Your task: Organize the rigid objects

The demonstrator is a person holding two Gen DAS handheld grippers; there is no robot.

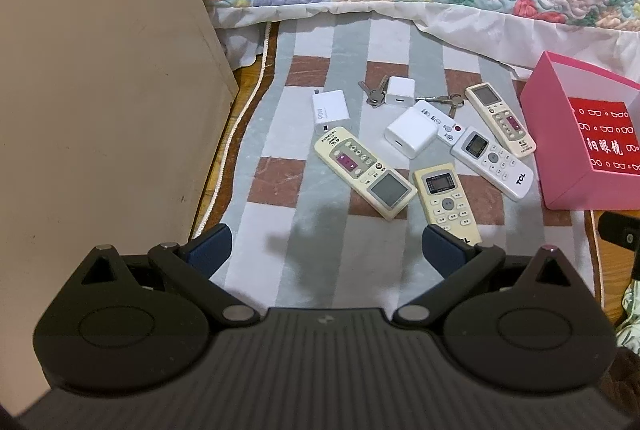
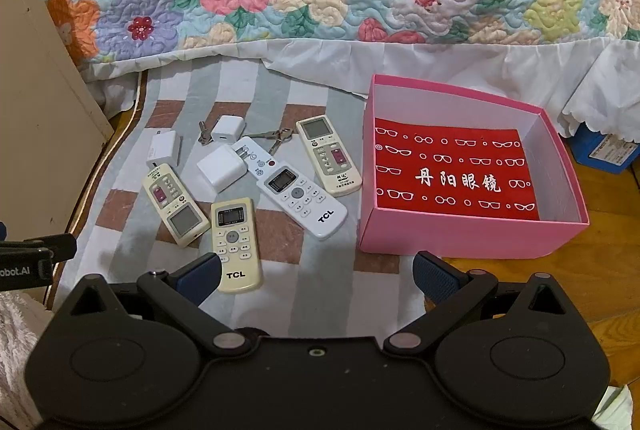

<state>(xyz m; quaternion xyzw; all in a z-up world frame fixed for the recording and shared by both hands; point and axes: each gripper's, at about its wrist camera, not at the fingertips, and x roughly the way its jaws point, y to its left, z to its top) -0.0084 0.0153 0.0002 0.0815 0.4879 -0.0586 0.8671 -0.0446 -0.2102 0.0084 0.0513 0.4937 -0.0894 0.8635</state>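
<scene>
Nothing is picked up yet — the tidying looks ready to start. The left tongs [image 1: 326,250] and right tongs [image 2: 318,272] are both spread wide and hold nothing. The cream plastic remote with grey buttons [image 2: 236,244] lies low in the middle of the frame, just by the right tongs. The open pink cardboard box [image 2: 460,234] waits at the right — probably where things go. White charger cubes [image 2: 220,168], metal keys [image 2: 276,138] and other remotes crowd the striped mat [image 2: 320,294], so a grab needs care.

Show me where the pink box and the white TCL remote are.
pink box [image 2: 460,234]: right wrist view, on its front outer wall.
white TCL remote [image 2: 298,192]: right wrist view, on its round middle button.
</scene>
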